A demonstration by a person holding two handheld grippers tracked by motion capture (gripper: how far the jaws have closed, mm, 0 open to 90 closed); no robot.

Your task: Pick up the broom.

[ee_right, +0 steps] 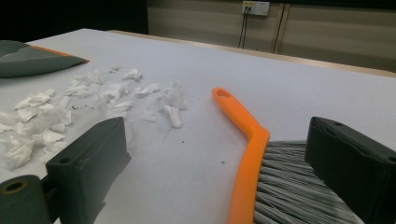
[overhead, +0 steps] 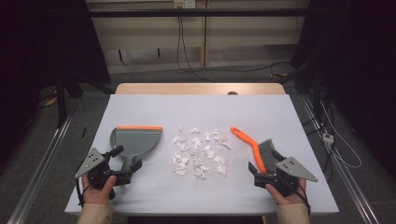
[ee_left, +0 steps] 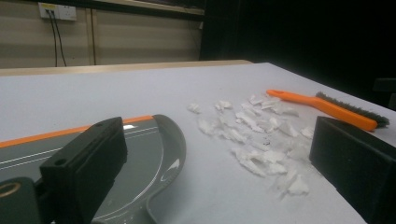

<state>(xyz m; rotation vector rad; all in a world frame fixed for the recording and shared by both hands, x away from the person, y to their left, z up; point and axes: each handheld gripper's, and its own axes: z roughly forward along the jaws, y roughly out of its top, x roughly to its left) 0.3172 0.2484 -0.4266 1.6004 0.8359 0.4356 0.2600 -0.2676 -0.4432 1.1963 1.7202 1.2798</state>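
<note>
1. Grey dustpan (overhead: 135, 140) with an orange front lip, flat on the white table cover (overhead: 201, 107), left of centre, handle pointing back toward the near edge.
2. Torn white paper scraps (overhead: 200, 151) scattered in a loose patch mid-table, between dustpan and brush, touching neither.
3. Hand brush (overhead: 257, 149) to the right of the scraps – orange handle angled away toward the far left, grey bristles at the near end.
4. Left gripper (overhead: 125, 162) low over the dustpan handle, held in the left hand (overhead: 99, 189); jaws spread wide, one over the pan's grey surface in the left gripper view, the other off to the side over bare cover, gripping nothing.
5. Right gripper (overhead: 266, 167) at the bristle end of the brush, held in the right hand (overhead: 286, 192); jaws released and wide apart – in the right gripper view the orange spine and bristles (ee_right: 289, 186) lying between them, not pinched.
6. Wooden table edge (overhead: 201, 88) visible past the cover, cables on the floor behind.
</note>
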